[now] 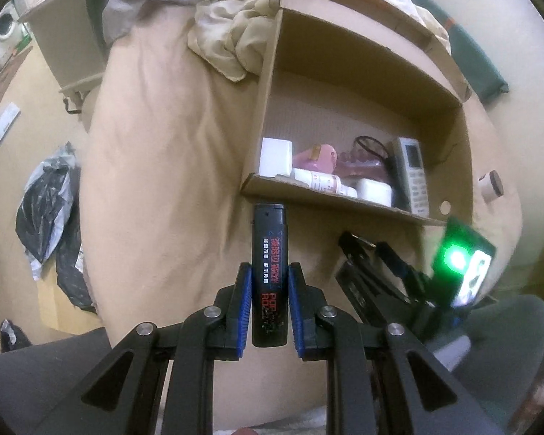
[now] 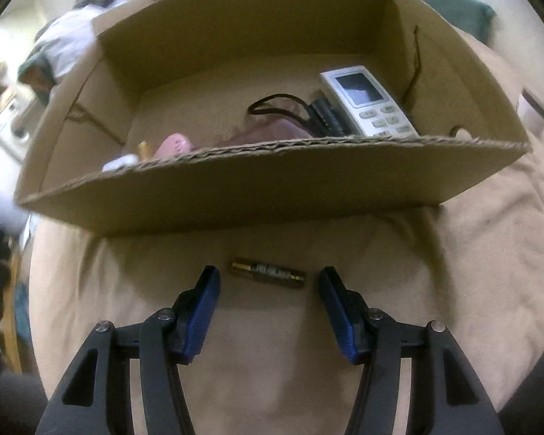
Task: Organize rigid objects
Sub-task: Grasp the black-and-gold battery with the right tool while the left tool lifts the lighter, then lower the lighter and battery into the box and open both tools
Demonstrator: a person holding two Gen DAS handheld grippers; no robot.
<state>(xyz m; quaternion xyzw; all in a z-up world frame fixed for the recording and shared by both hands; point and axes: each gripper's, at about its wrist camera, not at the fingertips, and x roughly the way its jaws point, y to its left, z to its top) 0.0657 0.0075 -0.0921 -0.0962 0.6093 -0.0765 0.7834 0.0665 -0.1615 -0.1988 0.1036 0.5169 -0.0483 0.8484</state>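
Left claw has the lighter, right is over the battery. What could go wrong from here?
1. The battery lies crosswise on the soft bedcover; the open right claw would close on its ends, so it may pivot or roll.
2. The left claw grips the black lighter by its lower half; its top could catch the cardboard box rim.

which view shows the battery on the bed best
The right wrist view: the battery lies sideways on the beige cover, just ahead of the open right claw. The left wrist view does not show it at all.
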